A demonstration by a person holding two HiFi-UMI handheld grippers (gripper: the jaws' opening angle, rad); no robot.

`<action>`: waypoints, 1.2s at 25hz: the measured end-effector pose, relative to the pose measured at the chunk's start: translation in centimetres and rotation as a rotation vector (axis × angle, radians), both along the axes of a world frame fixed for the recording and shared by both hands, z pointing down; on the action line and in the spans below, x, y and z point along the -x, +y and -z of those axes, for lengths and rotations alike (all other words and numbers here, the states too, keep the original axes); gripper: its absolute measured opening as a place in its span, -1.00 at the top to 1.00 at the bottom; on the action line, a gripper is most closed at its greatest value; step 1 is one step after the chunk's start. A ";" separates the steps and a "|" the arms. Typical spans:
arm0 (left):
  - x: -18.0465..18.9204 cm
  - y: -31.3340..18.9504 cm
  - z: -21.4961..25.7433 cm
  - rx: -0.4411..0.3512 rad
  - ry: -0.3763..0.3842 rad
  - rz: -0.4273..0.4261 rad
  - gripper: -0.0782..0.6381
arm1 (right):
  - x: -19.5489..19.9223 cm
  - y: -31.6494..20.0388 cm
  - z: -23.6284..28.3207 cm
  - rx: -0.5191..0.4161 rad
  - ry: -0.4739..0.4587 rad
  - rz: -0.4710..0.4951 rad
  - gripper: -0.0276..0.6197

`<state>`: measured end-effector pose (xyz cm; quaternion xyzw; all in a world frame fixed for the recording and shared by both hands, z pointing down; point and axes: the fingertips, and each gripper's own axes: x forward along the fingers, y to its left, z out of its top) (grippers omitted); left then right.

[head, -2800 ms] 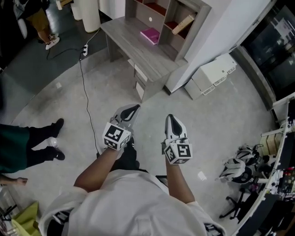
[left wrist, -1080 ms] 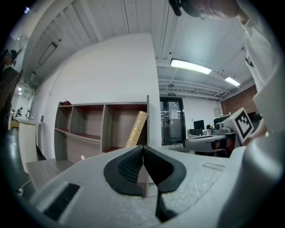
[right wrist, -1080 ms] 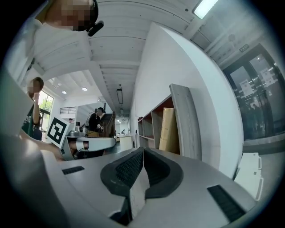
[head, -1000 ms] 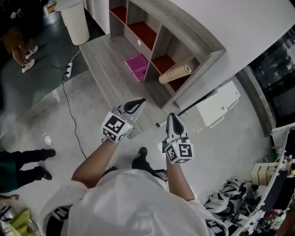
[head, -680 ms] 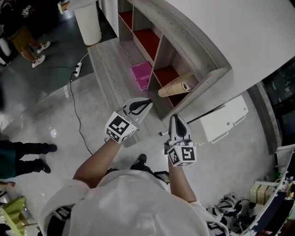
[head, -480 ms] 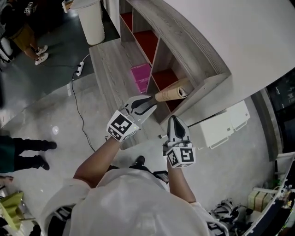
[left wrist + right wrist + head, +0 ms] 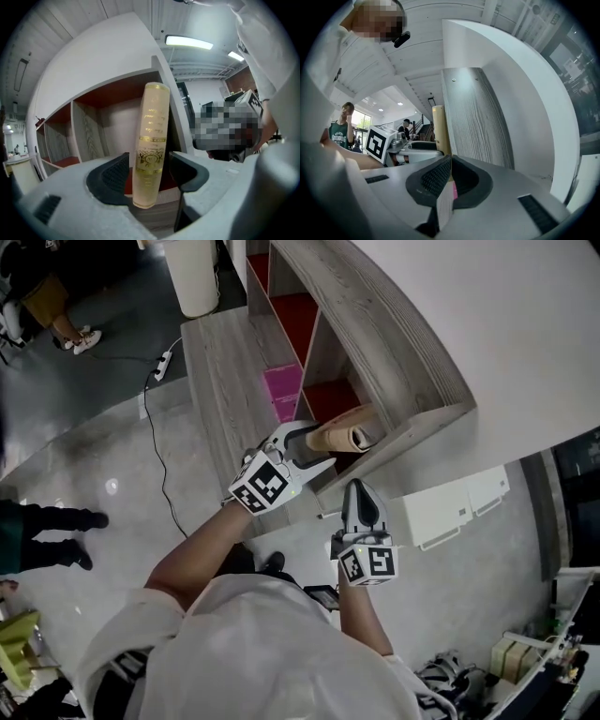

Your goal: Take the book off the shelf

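Observation:
A cream book (image 7: 342, 434) with gold print leans tilted in the rightmost cubby of the grey wooden shelf (image 7: 394, 362). My left gripper (image 7: 314, 442) has reached that cubby. In the left gripper view its jaws are opening, and the book's lower end (image 7: 151, 140) stands between the dark pads (image 7: 115, 176), which do not visibly press on it. My right gripper (image 7: 354, 491) hangs lower, just in front of the shelf's end panel, and is shut with nothing in it. In the right gripper view the book (image 7: 439, 129) and the left gripper (image 7: 412, 145) show beyond its closed tips (image 7: 449, 161).
A pink box (image 7: 284, 390) lies on the desk top (image 7: 220, 371) under the shelf. A white bin (image 7: 199, 277) stands at the desk's far end, and a power strip with cable (image 7: 159, 371) lies on the floor. A person's legs (image 7: 47, 531) are at left, white cabinets (image 7: 459, 507) at right.
The view has closed in on the shelf. My left gripper rose and reached forward to the leaning book, then spread its jaws round the lower end. The right gripper stayed shut.

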<state>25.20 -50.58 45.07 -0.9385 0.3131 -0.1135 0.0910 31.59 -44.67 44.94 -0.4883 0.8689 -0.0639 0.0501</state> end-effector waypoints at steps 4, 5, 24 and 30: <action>-1.1 -1.5 -0.7 -0.012 -0.023 0.001 0.05 | -1.1 -1.1 -0.5 0.012 0.004 -0.042 0.87; -1.3 -1.7 -0.8 -0.018 -0.036 0.000 0.06 | -1.2 -1.4 -0.5 0.013 0.004 -0.052 0.87; 0.6 -0.7 -0.6 -0.104 -0.078 0.045 0.20 | -1.6 -1.1 -0.5 0.004 -0.010 -0.068 0.87; 3.1 1.6 -0.4 -0.121 -0.083 0.106 0.21 | 0.5 0.1 -0.4 -0.011 -0.020 0.009 0.87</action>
